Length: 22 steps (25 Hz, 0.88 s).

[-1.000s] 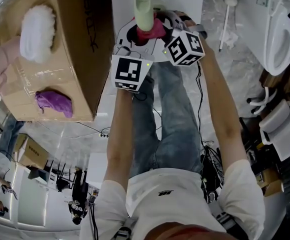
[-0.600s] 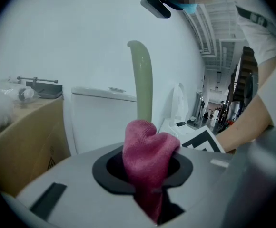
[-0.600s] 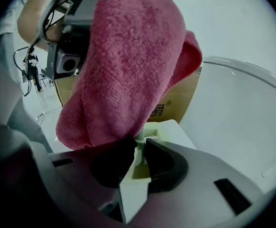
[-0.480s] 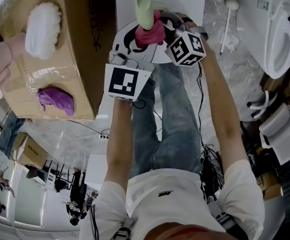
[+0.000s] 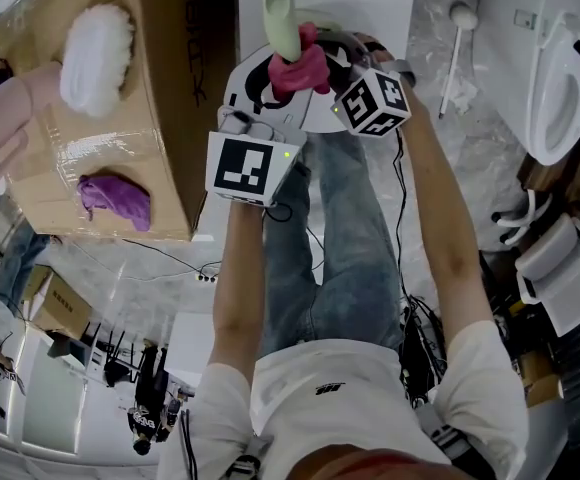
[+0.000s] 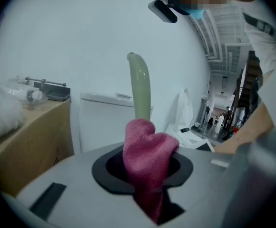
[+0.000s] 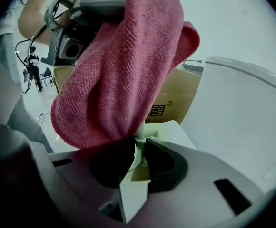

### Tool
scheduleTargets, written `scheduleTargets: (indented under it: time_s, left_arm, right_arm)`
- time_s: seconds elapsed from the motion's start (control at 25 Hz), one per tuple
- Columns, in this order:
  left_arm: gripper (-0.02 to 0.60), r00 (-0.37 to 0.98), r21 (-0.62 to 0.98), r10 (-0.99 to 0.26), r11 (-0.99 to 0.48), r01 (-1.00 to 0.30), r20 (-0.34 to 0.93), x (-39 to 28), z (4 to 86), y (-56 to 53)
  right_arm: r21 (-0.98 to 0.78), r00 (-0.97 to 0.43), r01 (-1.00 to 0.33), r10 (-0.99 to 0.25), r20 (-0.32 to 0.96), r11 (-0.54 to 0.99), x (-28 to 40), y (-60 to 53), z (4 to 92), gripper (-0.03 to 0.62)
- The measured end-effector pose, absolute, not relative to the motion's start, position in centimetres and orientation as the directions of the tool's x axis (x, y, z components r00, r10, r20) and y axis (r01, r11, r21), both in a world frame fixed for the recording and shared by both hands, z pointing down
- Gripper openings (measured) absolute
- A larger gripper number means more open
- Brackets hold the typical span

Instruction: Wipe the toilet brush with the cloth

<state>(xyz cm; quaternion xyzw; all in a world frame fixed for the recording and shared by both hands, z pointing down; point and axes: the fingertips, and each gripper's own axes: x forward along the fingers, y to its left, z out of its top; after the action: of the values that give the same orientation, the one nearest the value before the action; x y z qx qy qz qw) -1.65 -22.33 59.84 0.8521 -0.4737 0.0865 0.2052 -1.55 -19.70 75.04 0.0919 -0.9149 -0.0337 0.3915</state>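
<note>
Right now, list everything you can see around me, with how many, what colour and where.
toilet brush: one, pale green handle, upright at top centre
pink cloth: one, pink, wrapped round the brush handle
cardboard box: one, brown, upper left
fluffy item: one, white, on the box
purple cloth: one, purple, on the box, nearer me
toilet: one in the head view, white, upper right
rod: one, white with a round head, on the floor beside the toilet
left gripper: one, grey, fingers closed on the pink cloth
right gripper: one, grey, fingers closed on the brush handle
</note>
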Motion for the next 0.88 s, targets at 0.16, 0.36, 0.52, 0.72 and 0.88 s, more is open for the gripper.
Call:
scheduleTargets:
  time_s: [0.16, 0.36, 0.52, 0.72, 0.88]
  left_arm:
    - [0.130, 0.539, 0.350, -0.813, -0.449, -0.822, 0.222, -2.2, 57.1, -22.9]
    - [0.126, 0.561, 0.297, -0.809, -0.500, -0.813, 0.176, -1.9, 53.8, -24.4]
    - [0.124, 0.573, 0.287, -0.804, -0.518, -0.806, 0.157, -2.1, 51.6, -25.2]
    - [0.132, 0.598, 0.323, -0.791, -0.536, -0.780, 0.131, -2.4, 49.4, -26.0]
    - [0.143, 0.612, 0.319, -0.784, -0.556, -0.768, 0.105, -2.6, 48.5, -26.6]
  right_arm:
    - [0.146, -0.673, -0.136, -0.200, 0.712, 0.980, -1.5, -19.7, 75.1, 0.061]
    - [0.148, -0.669, -0.141, -0.205, 0.714, 0.979, -1.4, -19.7, 75.1, 0.061]
    - [0.147, -0.667, -0.145, -0.206, 0.716, 0.978, -1.5, -19.7, 75.1, 0.061]
    - [0.141, -0.663, -0.140, -0.199, 0.722, 0.980, -1.5, -19.6, 75.0, 0.063]
    - [0.140, -0.662, -0.142, -0.199, 0.722, 0.980, -1.6, -19.7, 75.1, 0.063]
